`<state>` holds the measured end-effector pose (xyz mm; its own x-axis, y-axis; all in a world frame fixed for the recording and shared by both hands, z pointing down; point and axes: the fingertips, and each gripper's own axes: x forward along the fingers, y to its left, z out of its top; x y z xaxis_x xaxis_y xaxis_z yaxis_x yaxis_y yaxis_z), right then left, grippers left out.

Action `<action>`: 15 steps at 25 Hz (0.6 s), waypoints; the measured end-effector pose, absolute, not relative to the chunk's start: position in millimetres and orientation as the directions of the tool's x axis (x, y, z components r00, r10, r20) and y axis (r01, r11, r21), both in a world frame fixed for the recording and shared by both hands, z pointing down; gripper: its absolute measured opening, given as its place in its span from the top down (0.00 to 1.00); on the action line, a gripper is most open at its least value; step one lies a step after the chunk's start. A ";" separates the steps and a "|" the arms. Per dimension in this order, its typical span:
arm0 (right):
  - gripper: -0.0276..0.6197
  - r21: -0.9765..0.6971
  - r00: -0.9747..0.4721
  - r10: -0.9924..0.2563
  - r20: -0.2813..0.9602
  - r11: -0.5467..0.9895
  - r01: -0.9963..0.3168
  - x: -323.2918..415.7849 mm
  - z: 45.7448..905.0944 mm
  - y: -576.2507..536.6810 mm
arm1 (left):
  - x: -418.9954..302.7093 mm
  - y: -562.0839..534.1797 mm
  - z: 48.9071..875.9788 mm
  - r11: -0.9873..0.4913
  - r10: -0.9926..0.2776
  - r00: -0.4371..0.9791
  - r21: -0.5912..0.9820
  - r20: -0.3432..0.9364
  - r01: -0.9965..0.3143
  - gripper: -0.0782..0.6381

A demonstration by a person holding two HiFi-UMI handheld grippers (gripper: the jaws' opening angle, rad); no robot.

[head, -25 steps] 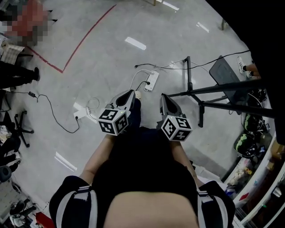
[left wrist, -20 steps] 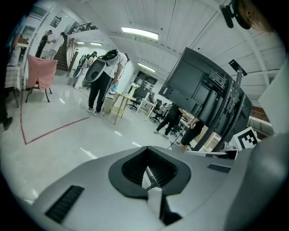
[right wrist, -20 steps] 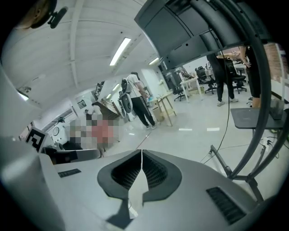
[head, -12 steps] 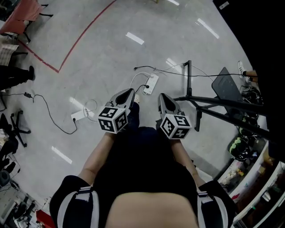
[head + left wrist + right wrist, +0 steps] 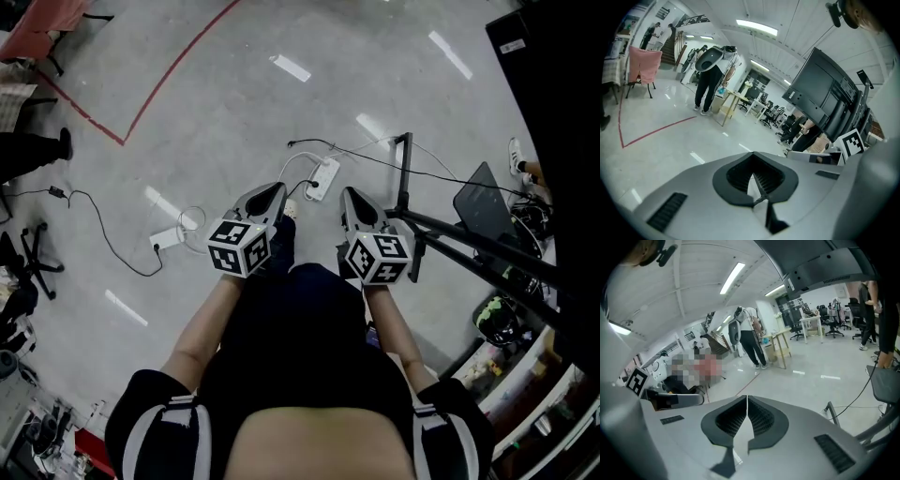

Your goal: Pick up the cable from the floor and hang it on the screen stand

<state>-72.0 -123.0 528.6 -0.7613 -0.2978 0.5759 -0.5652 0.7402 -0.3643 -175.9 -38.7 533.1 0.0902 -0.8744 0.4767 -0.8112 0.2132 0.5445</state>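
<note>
Far left: thin black cable [image 5: 105, 230] with a small plug at its end, snaking over the pale grey concrete floor [image 5: 216, 94], near the corner of a red tape line [image 5: 125, 142]. Next to the right: small white adapter block [image 5: 165, 241] with a loose white loop of cord, flat on the floor, just left of the left tool [image 5: 274, 190].

Centre left: left tool, grey shell with a square-marker cube, tilted downwards, pads together, nothing between them.

Centre: white oblong power strip [image 5: 322, 176] on the floor, ahead of and between the two tool tips, not touched by either; a white cord [image 5: 284, 171] curving from it towards the left tool, and a thin black lead [image 5: 356, 156] running rightwards from near it across the stand.

Centre right: right tool [image 5: 349, 195], same build, pads closed, empty.

Right: black tubular screen stand [image 5: 405, 173], its bars just beside the right tool; large black screen [image 5: 553, 84] at the frame edge.
</note>
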 end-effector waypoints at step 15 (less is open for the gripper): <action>0.92 -0.364 -0.803 -0.105 0.586 0.852 -0.377 -136.9 561.3 -198.3 | -221.4 -89.5 573.7 0.219 -0.860 0.091 0.523 0.502 -0.824 0.88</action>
